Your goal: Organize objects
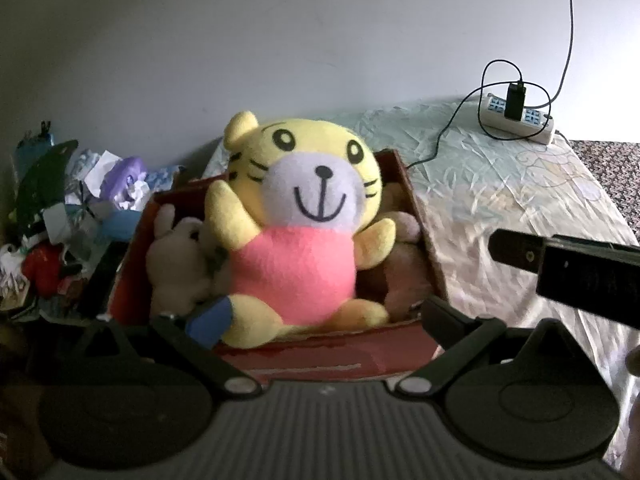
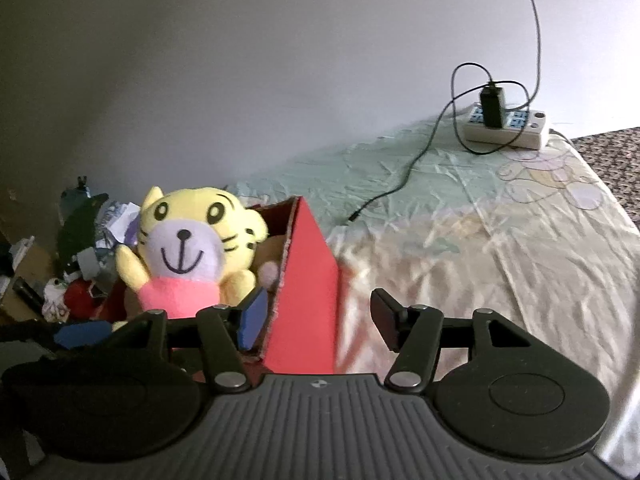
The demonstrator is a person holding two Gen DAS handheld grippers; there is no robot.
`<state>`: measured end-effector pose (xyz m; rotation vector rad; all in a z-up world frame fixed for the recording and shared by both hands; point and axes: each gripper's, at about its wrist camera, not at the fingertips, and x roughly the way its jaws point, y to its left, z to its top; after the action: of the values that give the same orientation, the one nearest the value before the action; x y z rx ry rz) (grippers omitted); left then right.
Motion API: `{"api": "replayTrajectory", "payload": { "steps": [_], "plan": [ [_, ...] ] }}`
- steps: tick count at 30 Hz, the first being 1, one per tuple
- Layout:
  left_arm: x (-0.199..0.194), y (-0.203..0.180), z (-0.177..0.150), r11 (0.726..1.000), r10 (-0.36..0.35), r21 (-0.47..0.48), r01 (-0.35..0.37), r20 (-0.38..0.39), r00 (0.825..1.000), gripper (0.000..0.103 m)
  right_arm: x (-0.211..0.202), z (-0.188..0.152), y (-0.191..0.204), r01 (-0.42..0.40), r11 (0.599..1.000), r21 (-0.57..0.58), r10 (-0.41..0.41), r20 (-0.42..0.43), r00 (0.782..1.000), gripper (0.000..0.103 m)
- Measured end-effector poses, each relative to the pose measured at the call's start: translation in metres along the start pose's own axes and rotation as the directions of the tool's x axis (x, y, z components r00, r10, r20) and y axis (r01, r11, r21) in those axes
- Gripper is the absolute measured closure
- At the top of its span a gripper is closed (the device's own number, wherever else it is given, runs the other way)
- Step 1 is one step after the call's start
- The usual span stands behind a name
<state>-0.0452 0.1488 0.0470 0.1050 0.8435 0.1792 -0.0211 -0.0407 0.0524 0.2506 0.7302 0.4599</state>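
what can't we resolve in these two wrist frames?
- Beige soft toys in the red cardboard box: count unclear, hidden by the yellow tiger plush in pink shirt, left view.
- Dark clutter pile beside the box: too dim, both views.
- Charger cable's upper end: cut by frame edge.

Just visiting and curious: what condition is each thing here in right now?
Yellow tiger plush: upright in the box.
Red box: open, full of plush toys.
Left gripper: open, empty.
Right gripper: open, empty.
Charger: plugged into power strip.
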Motion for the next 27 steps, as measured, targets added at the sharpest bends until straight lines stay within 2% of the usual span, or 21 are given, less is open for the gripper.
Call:
{"api": "replayTrajectory", "payload": {
  "steps": [2, 9, 11, 20, 27],
  "plan": [
    [-0.002, -0.004, 0.000, 1.000, -0.015, 0.004, 0.015, -0.002, 1.000, 0.002, -0.003, -0.001, -0.002, 0.025, 1.000, 0.001, -0.025, -0.001, 1.000, 0.036],
    [-0.009, -0.022, 0.001, 0.998, -0.052, 0.031, 0.052, -0.001, 0.999, 0.003, -0.014, -0.004, -0.014, 0.089, 0.996, 0.014, -0.089, -0.007, 0.996, 0.034],
    [-0.011, -0.027, 0.002, 0.996, -0.079, 0.038, 0.079, -0.006, 0.997, 0.002, -0.017, -0.004, -0.018, 0.126, 0.992, 0.020, -0.126, -0.011, 0.992, 0.029],
    [-0.012, -0.059, 0.004, 0.988, -0.110, 0.104, 0.111, -0.016, 0.994, 0.001, -0.028, -0.006, -0.045, 0.266, 0.962, 0.057, -0.264, -0.041, 0.964, 0.021],
    [-0.007, -0.075, 0.007, 0.984, -0.117, 0.133, 0.122, -0.045, 0.992, 0.001, -0.032, -0.007, -0.060, 0.335, 0.940, 0.068, -0.328, -0.099, 0.940, 0.015]
  ]
}}
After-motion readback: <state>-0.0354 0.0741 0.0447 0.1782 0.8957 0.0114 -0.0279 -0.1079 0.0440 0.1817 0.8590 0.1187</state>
